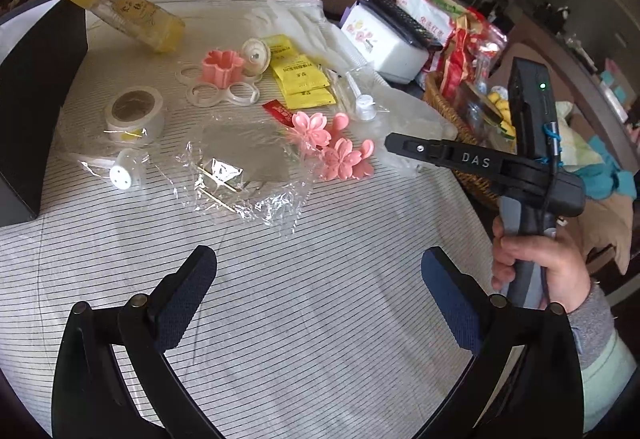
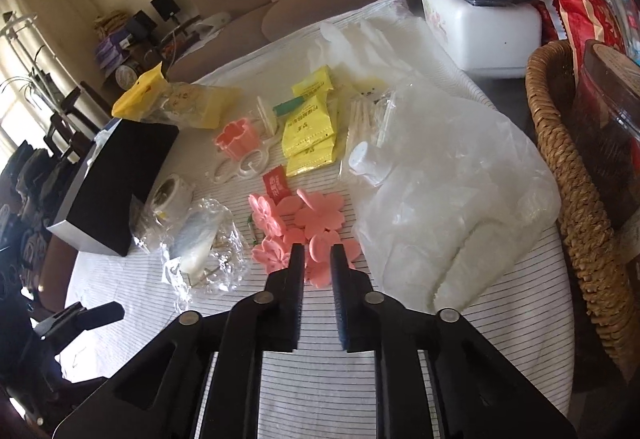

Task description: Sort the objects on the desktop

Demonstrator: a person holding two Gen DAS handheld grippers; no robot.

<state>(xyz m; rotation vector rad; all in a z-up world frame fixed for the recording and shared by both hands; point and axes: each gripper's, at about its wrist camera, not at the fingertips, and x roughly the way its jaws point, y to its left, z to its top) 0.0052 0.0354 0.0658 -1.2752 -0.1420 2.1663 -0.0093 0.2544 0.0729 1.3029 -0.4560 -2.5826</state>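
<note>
A cluster of pink flower-shaped pieces (image 2: pixel 308 223) lies on the striped tablecloth; it also shows in the left wrist view (image 1: pixel 332 147). My right gripper (image 2: pixel 316 251) hovers at the cluster's near edge, jaws a narrow gap apart, with a pink piece showing between the tips; I cannot tell if they grip it. In the left wrist view its tip (image 1: pixel 394 145) points at the flowers. My left gripper (image 1: pixel 318 267) is open and empty over bare cloth. A pink flower cup (image 1: pixel 222 67), yellow sachets (image 1: pixel 300 79), a tape roll (image 1: pixel 134 113) and crumpled cellophane (image 1: pixel 240 171) lie around.
A black box (image 1: pixel 36 99) stands at the left table edge. A white box with a remote control (image 2: pixel 480 19) sits at the back right. A wicker basket (image 2: pixel 560 167) stands on the right. A translucent plastic bag (image 2: pixel 448 199) lies beside the flowers. A yellow-topped package (image 1: pixel 132 15) lies at the back.
</note>
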